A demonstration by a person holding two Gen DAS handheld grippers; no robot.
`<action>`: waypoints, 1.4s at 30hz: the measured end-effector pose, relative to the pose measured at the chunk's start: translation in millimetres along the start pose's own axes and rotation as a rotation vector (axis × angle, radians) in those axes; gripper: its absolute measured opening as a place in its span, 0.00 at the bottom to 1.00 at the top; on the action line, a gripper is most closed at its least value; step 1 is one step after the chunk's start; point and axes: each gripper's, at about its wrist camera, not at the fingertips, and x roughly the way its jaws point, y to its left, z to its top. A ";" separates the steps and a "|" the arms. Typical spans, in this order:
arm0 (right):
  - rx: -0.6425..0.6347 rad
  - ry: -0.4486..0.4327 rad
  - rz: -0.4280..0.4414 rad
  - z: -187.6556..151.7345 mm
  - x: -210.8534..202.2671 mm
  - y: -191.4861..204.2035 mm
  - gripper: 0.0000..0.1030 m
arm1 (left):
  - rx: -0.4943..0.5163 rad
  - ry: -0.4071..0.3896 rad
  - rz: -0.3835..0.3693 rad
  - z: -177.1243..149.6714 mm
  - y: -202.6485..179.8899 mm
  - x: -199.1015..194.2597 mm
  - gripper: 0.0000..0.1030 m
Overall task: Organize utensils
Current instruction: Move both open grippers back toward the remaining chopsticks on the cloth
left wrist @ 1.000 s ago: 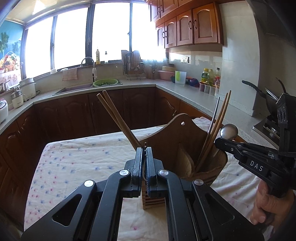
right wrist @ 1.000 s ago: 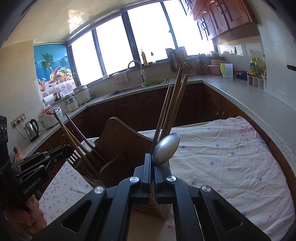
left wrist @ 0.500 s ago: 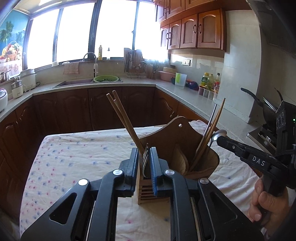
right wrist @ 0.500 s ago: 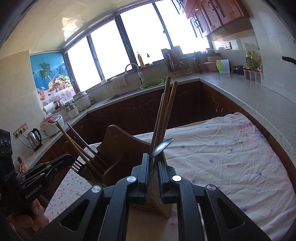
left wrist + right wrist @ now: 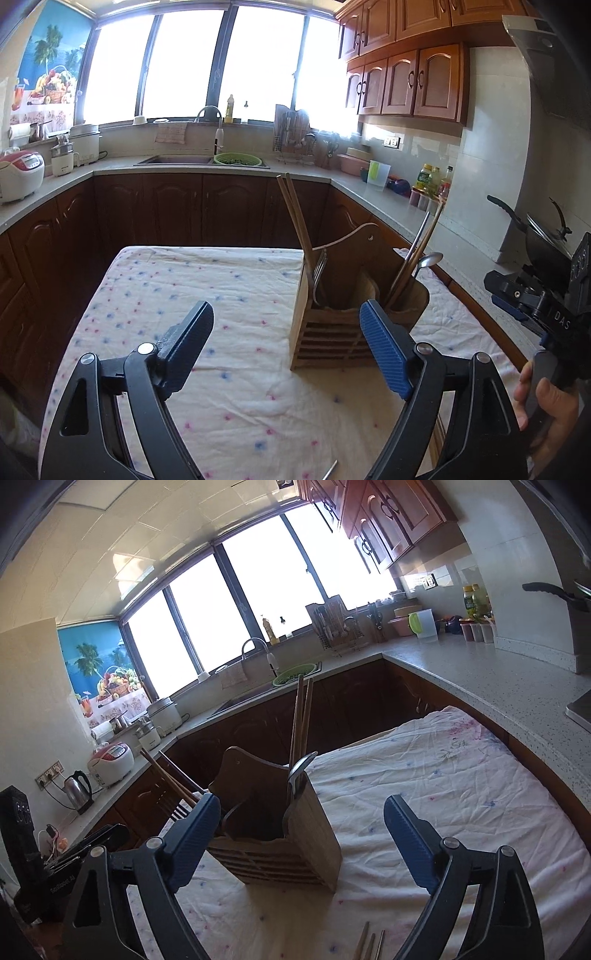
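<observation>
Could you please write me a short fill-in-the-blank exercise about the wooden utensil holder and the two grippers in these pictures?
1. The slatted wooden utensil holder stands on a flower-printed white ____.
2. The metal spoon rests in the holder with its bowl pointing ____.
3. The black left gripper with blue pads has its jaws ____, with nothing held.
4. The black right gripper holds ____ between its blue pads.

Missing words: tablecloth; up; open; nothing

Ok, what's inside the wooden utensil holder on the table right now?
The wooden utensil holder holds wooden chopsticks, a fork, a spoon and more chopsticks. Its walls hide their lower ends.
</observation>
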 end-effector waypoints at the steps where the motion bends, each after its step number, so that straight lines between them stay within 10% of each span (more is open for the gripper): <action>1: 0.002 0.001 -0.001 -3.7 -5.7 -0.4 0.89 | -0.009 0.005 -0.001 -3.5 1.7 -4.6 0.82; 31: 0.043 0.130 -0.077 -107.5 -92.1 -16.5 0.86 | 0.042 0.274 0.001 -131.0 -4.2 -51.5 0.82; 42: 0.002 0.275 -0.055 -117.6 -49.1 -5.3 0.38 | 0.272 0.491 0.012 -151.0 -30.8 3.8 0.28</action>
